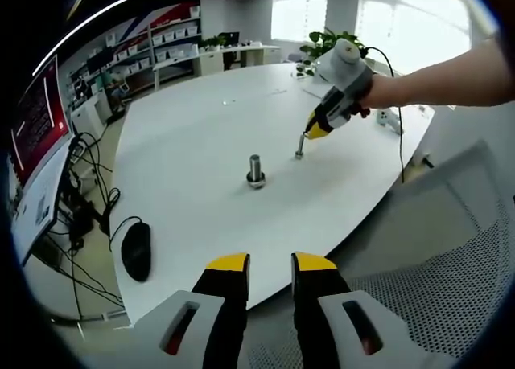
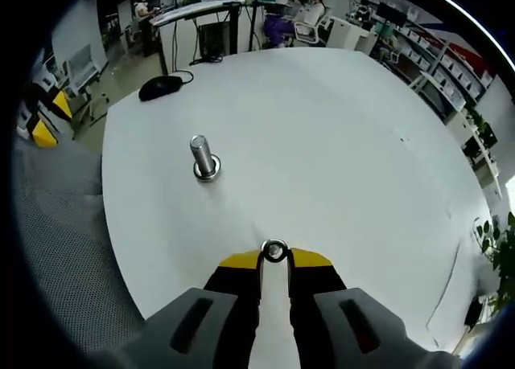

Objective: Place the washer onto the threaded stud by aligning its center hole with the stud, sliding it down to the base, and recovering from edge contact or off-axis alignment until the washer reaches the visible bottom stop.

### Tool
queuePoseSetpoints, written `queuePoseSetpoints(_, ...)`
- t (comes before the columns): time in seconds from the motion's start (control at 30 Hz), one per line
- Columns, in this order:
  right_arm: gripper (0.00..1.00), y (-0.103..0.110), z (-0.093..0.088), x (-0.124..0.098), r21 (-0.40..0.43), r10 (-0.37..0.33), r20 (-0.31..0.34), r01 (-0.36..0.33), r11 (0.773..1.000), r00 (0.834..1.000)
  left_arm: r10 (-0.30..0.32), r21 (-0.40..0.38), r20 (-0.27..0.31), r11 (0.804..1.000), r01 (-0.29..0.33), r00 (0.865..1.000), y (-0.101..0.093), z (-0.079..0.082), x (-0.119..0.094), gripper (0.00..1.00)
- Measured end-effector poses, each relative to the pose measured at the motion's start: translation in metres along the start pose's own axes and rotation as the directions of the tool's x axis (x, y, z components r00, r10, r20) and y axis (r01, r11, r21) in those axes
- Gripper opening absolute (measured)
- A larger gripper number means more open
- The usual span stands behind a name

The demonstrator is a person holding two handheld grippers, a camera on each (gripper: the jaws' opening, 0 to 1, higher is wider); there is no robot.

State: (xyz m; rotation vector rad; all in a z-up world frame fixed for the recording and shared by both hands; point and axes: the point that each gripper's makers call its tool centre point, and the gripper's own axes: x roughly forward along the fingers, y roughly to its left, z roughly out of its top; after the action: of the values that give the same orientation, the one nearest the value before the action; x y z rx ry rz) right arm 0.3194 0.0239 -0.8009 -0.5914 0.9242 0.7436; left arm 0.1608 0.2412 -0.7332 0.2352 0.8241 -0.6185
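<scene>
My right claw (image 2: 273, 260) is pinched on the washer (image 2: 273, 251) by its rim, ring just past the yellow tips, held low over the white table (image 2: 338, 120). The stud (image 2: 203, 158) stands upright on its wide base, well apart to the far left of the washer. Nothing is on it yet.

Handling, as I judge it: small steel ring — light, stiff, slick. An edge grip is right since it keeps the hole free, but it can pivot or slip if it catches a thread, so come down level and on-axis.

The right gripper view shows the hole and the grip. The left gripper view gives the side-on gap — right claw (image 1: 301, 149) tilted down, near the stud (image 1: 256, 170). My left claw (image 1: 269, 264) is empty, jaws parted, hanging off the near table edge.
</scene>
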Motion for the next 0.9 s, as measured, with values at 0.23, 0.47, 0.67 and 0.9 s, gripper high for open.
queuePoseSetpoints(0.23,0.14,-0.001,0.002,0.004,-0.004,0.002,-0.009,-0.002,1.000,1.000,-0.001,0.001,-0.002,1.000,0.001,1.000,0.000,0.000,0.000,0.18)
queuePoseSetpoints(0.47,0.14,-0.002,0.000,0.007,0.002,0.004,-0.021,-0.004,1.000,1.000,-0.005,0.003,-0.004,1.000,0.005,1.000,-0.001,-0.001,0.000,0.18)
queuePoseSetpoints(0.67,0.14,-0.002,-0.001,0.011,0.000,0.009,-0.030,-0.009,1.000,0.999,-0.008,0.004,-0.007,1.000,0.008,1.000,-0.001,-0.001,0.001,0.18)
queuePoseSetpoints(0.9,0.14,-0.003,-0.004,0.018,0.008,0.016,-0.050,-0.016,1.000,0.999,-0.009,0.004,-0.007,1.000,0.009,1.000,-0.001,-0.001,0.001,0.18)
